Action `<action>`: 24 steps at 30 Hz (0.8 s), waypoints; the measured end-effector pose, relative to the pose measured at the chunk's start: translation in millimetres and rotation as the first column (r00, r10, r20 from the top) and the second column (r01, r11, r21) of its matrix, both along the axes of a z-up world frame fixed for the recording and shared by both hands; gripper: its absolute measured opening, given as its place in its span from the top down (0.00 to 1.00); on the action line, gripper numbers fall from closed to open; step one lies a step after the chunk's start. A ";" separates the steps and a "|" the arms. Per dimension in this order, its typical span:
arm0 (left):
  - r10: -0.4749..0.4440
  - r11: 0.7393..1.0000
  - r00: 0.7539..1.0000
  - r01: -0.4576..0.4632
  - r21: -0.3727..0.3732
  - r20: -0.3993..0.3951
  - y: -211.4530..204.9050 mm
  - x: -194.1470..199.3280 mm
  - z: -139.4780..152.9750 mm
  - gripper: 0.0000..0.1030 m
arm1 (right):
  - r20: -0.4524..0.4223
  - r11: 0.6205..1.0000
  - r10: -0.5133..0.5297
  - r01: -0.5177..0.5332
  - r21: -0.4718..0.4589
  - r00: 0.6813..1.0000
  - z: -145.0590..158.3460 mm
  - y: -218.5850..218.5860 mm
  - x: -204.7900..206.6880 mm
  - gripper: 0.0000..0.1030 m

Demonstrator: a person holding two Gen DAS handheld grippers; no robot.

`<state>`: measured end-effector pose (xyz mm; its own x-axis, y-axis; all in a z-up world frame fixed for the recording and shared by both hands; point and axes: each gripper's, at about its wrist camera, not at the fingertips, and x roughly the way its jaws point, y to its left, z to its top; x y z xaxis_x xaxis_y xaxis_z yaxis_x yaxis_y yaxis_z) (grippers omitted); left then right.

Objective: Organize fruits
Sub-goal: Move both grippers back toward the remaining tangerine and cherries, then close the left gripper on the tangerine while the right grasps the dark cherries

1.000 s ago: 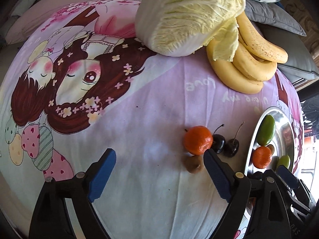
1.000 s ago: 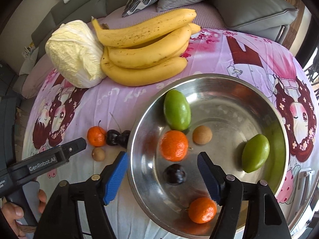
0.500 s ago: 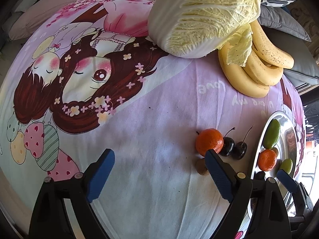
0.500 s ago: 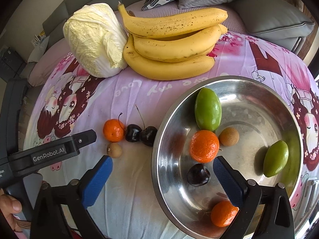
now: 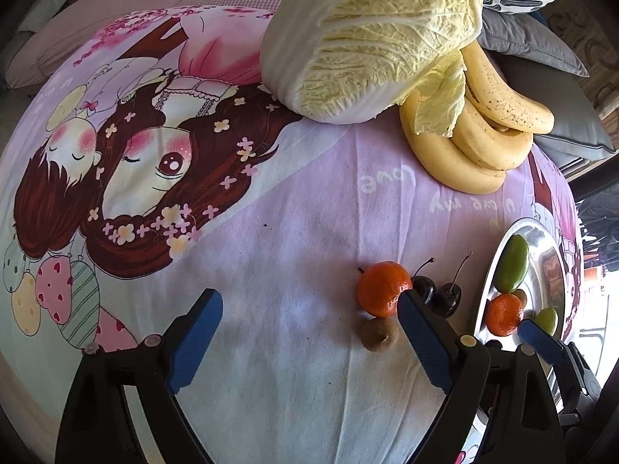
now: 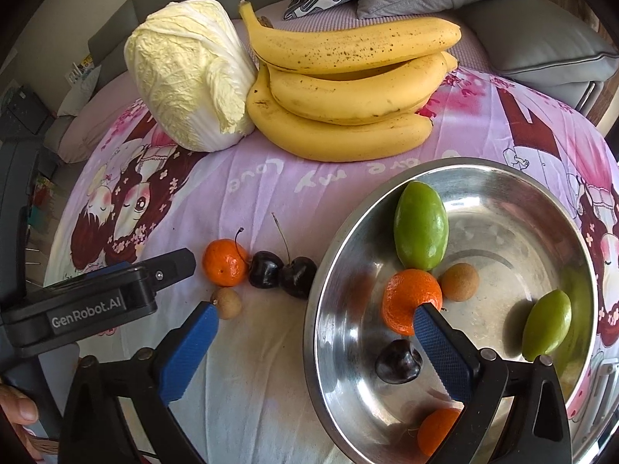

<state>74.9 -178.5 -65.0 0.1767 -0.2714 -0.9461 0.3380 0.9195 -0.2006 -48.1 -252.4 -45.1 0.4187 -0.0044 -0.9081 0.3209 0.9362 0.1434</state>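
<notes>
A round stainless-steel bowl (image 6: 514, 178) is set on the cloth. In it are seen two green oval fruits (image 6: 421, 228) (image 6: 547, 324), two orange tangerines (image 6: 406, 297) (image 6: 437, 431), one brown longan (image 6: 459, 281) and one dark cherry (image 6: 398, 361). Left of the bowl, on the cloth, a third tangerine (image 6: 225, 263) is touched by two stemmed dark cherries (image 6: 281, 272); a second brown longan (image 6: 229, 302) lies just below.

Bare cloth (image 5: 301, 367) left of tangerine (image 5: 383, 288); bowl (image 6: 325, 270) right.
</notes>
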 end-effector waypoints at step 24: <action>-0.089 0.984 0.990 0.070 -0.167 -0.110 -49.9 2.4 -31.5 0.68 | 0.014 1.000 0.000 0.000 -0.017 1.000 1.5 -1.1 0.3 0.01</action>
